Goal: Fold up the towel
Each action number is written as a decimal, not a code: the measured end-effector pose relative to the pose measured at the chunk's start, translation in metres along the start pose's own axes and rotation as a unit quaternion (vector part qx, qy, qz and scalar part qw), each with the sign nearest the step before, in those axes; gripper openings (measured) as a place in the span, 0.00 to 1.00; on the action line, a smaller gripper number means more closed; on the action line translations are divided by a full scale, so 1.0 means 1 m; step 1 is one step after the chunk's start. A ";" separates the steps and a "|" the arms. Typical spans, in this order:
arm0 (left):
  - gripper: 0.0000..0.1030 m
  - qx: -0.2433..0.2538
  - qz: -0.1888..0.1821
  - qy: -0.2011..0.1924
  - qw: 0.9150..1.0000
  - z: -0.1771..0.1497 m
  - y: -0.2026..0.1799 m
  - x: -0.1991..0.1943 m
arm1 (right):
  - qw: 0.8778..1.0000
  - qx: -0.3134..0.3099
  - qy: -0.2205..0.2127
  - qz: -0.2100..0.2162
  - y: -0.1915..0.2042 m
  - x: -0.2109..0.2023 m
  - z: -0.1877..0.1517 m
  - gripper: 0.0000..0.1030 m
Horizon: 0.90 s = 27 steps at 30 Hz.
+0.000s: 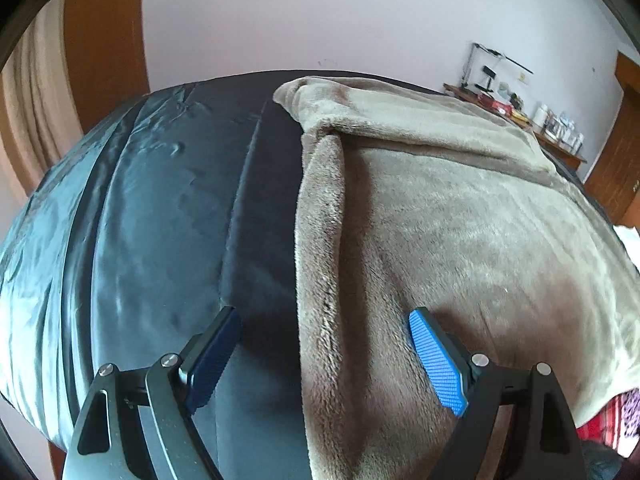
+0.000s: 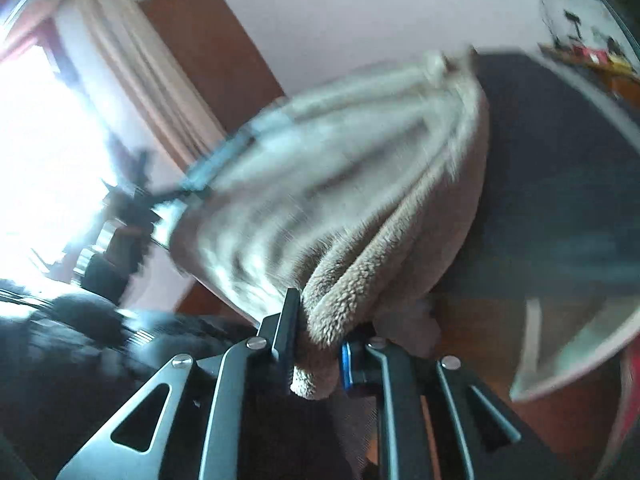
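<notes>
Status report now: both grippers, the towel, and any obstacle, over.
Left gripper open, poised over towel edge on the dark bed. Right gripper shut on bunched towel corner, lifted. No obstacle seen.

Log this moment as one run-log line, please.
stage: gathering towel | left gripper: open over towel edge on dark bed cover | right gripper: shut on bunched towel fold

No writing, label, brand, number or sign can be read in either view. The small things on the shelf (image 1: 520, 116) far beyond the tongs are too small and blurred to show any lettering.
</notes>
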<state>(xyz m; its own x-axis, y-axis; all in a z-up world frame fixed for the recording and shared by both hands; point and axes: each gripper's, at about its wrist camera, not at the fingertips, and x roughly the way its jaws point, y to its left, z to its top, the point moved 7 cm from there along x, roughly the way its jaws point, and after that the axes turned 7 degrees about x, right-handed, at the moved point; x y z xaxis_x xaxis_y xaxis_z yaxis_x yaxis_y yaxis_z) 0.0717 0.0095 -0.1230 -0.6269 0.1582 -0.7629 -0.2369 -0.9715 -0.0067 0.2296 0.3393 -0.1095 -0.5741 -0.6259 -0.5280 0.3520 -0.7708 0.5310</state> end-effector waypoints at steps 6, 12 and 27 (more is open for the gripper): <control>0.86 0.032 -0.002 -0.007 0.999 -0.005 -0.002 -0.011 | 0.994 -0.037 -0.087 0.050 0.038 -0.021 0.061 0.18; 0.86 0.067 -0.007 -0.012 0.998 -0.024 0.001 -0.035 | 0.991 -0.059 -0.122 -0.008 0.044 0.001 0.123 0.18; 0.86 0.030 -0.214 0.008 0.976 -0.086 -0.040 -0.079 | 0.986 -0.080 -0.119 -0.080 0.021 0.037 0.170 0.18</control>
<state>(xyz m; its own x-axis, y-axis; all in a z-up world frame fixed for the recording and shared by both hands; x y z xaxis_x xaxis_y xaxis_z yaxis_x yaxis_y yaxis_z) 0.1945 0.0209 -0.1181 -0.4489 0.5447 -0.7084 -0.5185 -0.8044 -0.2900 0.0897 0.3196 -0.0049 -0.7825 -0.4639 -0.4154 0.3446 -0.8782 0.3317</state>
